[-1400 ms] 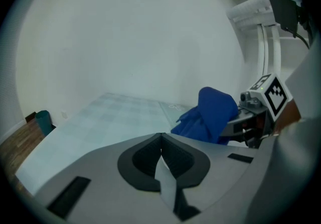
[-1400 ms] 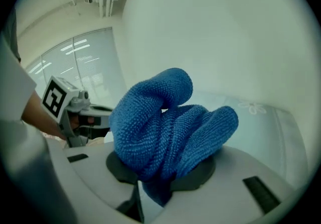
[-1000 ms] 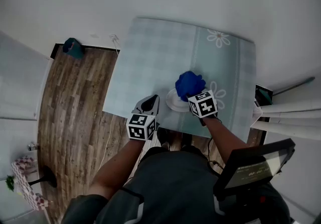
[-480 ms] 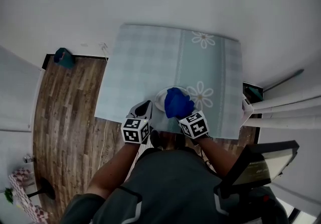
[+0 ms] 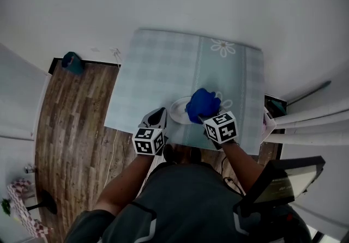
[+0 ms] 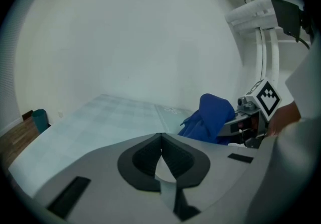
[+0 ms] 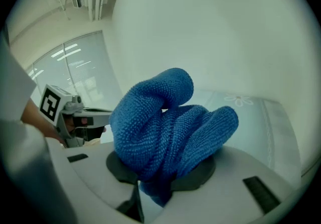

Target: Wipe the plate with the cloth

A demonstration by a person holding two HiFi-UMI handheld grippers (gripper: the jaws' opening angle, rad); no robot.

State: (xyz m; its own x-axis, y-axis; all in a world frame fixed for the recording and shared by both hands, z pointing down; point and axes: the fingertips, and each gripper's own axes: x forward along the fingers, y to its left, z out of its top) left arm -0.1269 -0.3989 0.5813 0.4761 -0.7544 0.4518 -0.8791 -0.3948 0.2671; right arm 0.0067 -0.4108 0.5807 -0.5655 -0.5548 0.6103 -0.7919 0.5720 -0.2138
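Note:
A white plate (image 5: pixel 177 111) lies near the front edge of the table (image 5: pixel 158 73). A bunched blue cloth (image 5: pixel 203 103) rests over the plate's right side, and my right gripper (image 5: pixel 208 116) is shut on it. In the right gripper view the cloth (image 7: pixel 165 122) fills the jaws and hides the fingertips of that gripper (image 7: pixel 158 178). My left gripper (image 5: pixel 159 114) sits at the plate's left rim with its jaws closed; I cannot tell whether it touches the plate. In the left gripper view its tips (image 6: pixel 161 135) meet, and the cloth (image 6: pixel 210 117) shows beyond them.
The table has a pale blue checked cover with a white flower print (image 5: pixel 222 47). Wooden floor (image 5: pixel 76 122) runs along the left, with a teal object (image 5: pixel 72 62) near the wall. A dark monitor (image 5: pixel 278 184) stands at the lower right. The person's body is close to the front edge.
The right gripper has slid the blue cloth to the right and a little away across the plate since half a second ago. The left gripper has stayed at the plate's left rim.

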